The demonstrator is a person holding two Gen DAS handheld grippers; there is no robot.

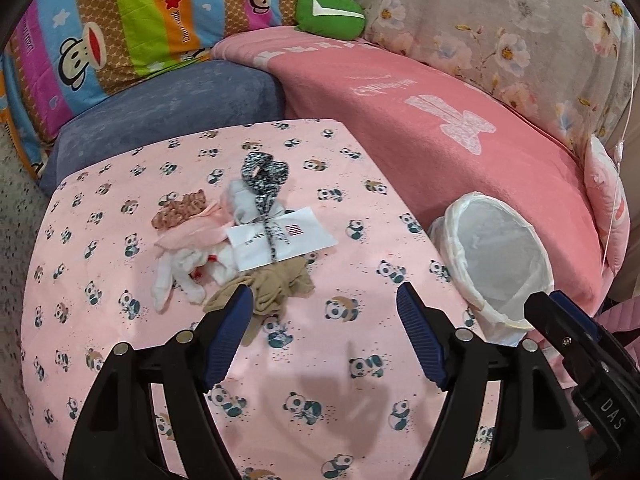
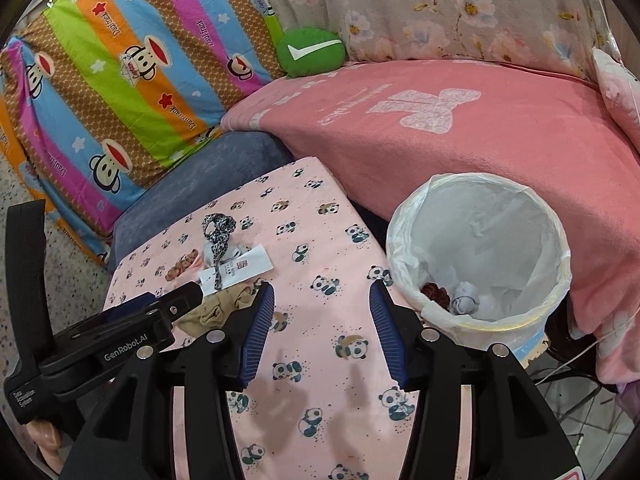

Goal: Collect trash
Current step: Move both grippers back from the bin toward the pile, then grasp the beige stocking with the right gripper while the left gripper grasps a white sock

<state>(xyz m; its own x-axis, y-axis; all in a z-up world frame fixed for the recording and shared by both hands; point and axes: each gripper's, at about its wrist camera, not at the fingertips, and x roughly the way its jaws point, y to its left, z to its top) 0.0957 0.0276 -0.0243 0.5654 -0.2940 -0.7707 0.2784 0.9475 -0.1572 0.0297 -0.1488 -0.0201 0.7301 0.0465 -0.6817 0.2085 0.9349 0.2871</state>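
i had both tools over the pink panda-print cloth [image 1: 132,208], with a broad bare stretch of it right under the fingers and nothing standing in the way. the cloth's far edge met a blue cushion [image 1: 168,108], and along its right edge ran a pink blanket [image 1: 460,152]. the lined bin [image 2: 480,322] stood just beside that right edge, close to the right gripper [image 2: 322,312], whose jaws stood apart with only cloth showing between them. the left gripper [image 1: 324,304] was spread wider, also empty, its left pad lying over the near edge of a tan stocking [image 1: 276,288]; i could not tell whether it touched. the trash sat in one heap near the middle of the cloth: the tan stocking nearest me, a white paper slip [image 1: 280,240] with a black-and-white speckled band [image 1: 262,176] draped across it, white and pale pink fabric pieces [image 1: 188,268] to the left, and a brown scrunchie [image 1: 180,208] at the heap's far left. inside the bin's white liner i saw a dark red item [image 2: 434,292] and a balled grey-white piece [image 2: 464,302]. the white pieces under the slip overlapped too much to count. from the right camera, the other tool's body covered the heap's left part, and the bin's base was cut off behind my own fingers.
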